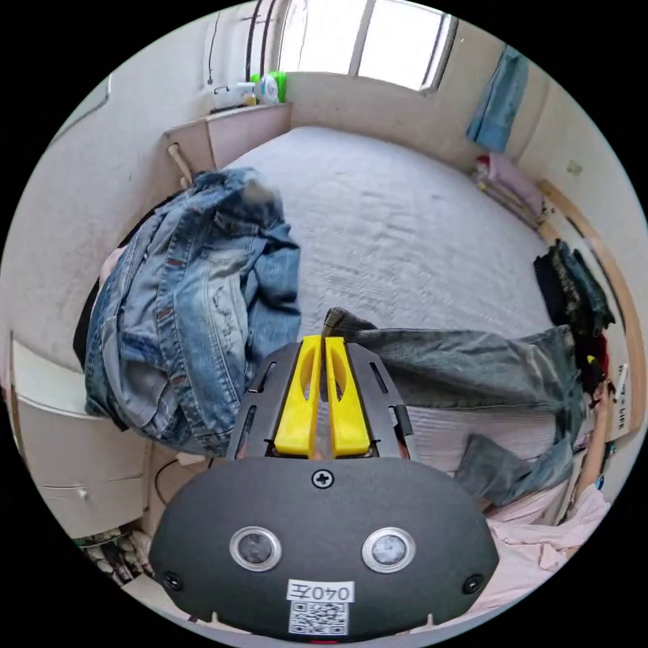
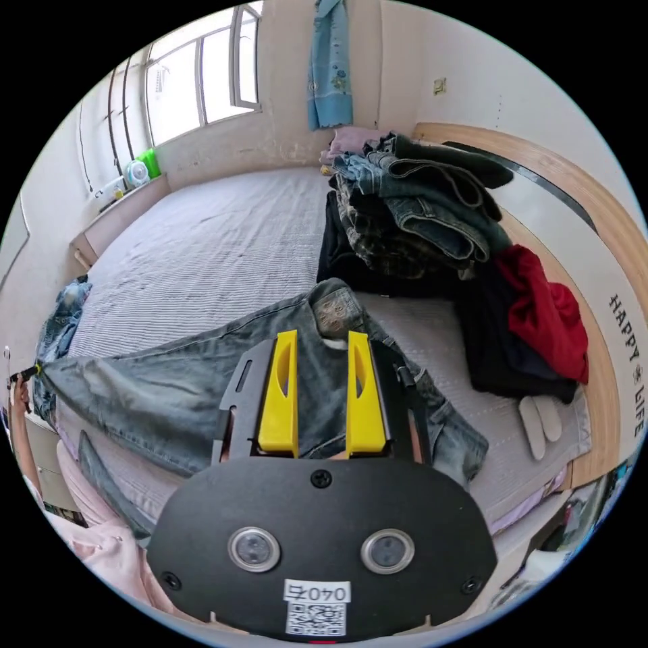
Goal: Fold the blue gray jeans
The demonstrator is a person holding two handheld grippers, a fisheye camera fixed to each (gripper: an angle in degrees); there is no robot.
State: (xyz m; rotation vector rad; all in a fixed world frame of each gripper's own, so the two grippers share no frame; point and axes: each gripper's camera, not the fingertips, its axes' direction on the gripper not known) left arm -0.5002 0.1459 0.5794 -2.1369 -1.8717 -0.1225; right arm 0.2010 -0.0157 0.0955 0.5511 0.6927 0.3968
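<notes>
The blue gray jeans lie stretched across the bed, one leg pulled out long. My left gripper is shut on that leg's hem, which pokes out just past the yellow jaw tips. In the right gripper view the jeans run from the waist under my jaws out to the far left, where the left gripper holds the leg end. My right gripper is open, its jaws apart over the waistband and back pocket. The second leg hangs off the bed's near edge.
A heap of light blue denim sits at the bed's left corner. Folded clothes, a red garment and a black one are piled against the wooden headboard. The grey bedsheet stretches toward the window. A person's pink clothing is close by.
</notes>
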